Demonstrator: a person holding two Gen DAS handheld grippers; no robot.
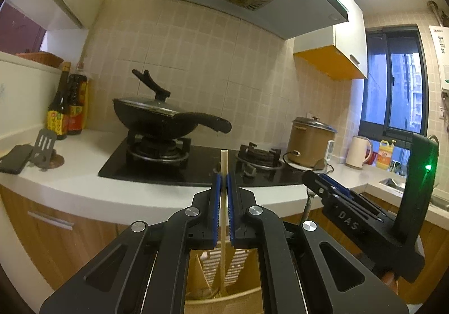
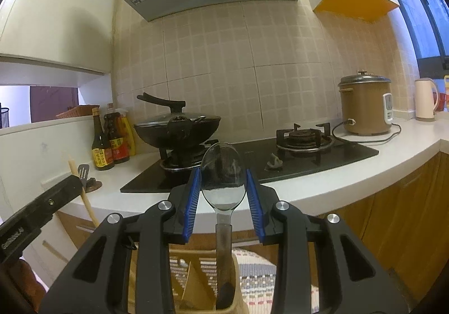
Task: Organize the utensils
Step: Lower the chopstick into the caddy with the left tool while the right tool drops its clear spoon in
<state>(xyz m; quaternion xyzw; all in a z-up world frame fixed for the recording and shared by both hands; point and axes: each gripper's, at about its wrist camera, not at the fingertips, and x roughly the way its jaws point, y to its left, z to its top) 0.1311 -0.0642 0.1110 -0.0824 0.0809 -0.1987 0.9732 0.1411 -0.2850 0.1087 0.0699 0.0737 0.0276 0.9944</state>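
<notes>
Now gripping a chopstick (image 1: 223, 162) upright with the left gripper (image 1: 224, 193), jaws narrowed to a slit and blue pads (image 1: 215, 201) pressing both its sides. Letting the pale tip stick up above the pads while the lower end is reaching down into the holder (image 1: 196, 266), a tan bin with a white slatted divider, directly below the gripper and in front of the counter (image 1: 92, 190).

Holding a spoon (image 2: 221, 170) in the right gripper (image 2: 223, 187), bowl up and facing the camera, jaws partway apart and pads (image 2: 193, 201) touching the bowl's left and right edges. Pointing the dark handle straight down into the holder's near compartment; cannot tell whether its end is touching the bottom. Hovering the two grippers side by side over the holder, right one just beside the left.

Sitting behind, on the counter: a black hob (image 1: 196, 165) near the front edge, carrying a lidded wok (image 1: 157, 117) on its left burner. Standing at the back left corner, a cluster of bottles (image 1: 67, 106), with a slotted spatula (image 1: 45, 142) near them toward the left edge. Standing right of the hob, a brown cooker (image 1: 311, 142), then a cream kettle (image 1: 357, 152) further along the back edge. Lying on the floor beyond the holder, a striped rug (image 2: 261, 280).
</notes>
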